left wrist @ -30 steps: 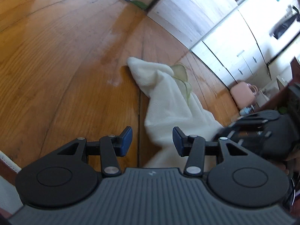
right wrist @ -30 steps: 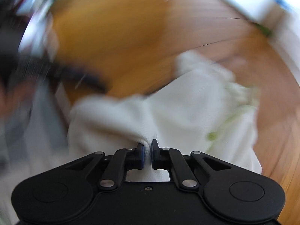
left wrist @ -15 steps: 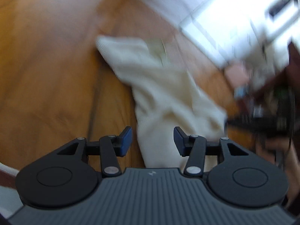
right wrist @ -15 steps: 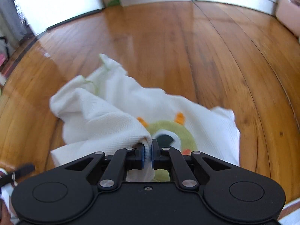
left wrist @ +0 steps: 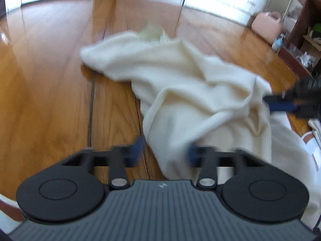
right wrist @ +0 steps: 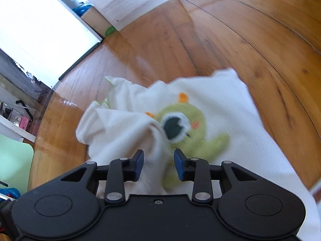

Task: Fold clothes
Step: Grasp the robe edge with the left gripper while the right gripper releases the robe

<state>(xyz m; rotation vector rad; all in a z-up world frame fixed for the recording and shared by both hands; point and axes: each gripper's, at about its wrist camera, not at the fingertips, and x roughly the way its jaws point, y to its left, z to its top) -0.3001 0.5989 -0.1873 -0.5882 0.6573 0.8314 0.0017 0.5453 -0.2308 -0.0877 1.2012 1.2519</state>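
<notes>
Garment, cream with a green monster patch, lies crumpled on the wooden floor as the right claw, clamped on a fold half a second ago, opens off it and the left claw starts closing around the hem.

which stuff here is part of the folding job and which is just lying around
Job:
- white garment with a green monster print
- left gripper, closing
- right gripper, opening

Lying about:
- pink case
- wooden shelf
- green board
</notes>
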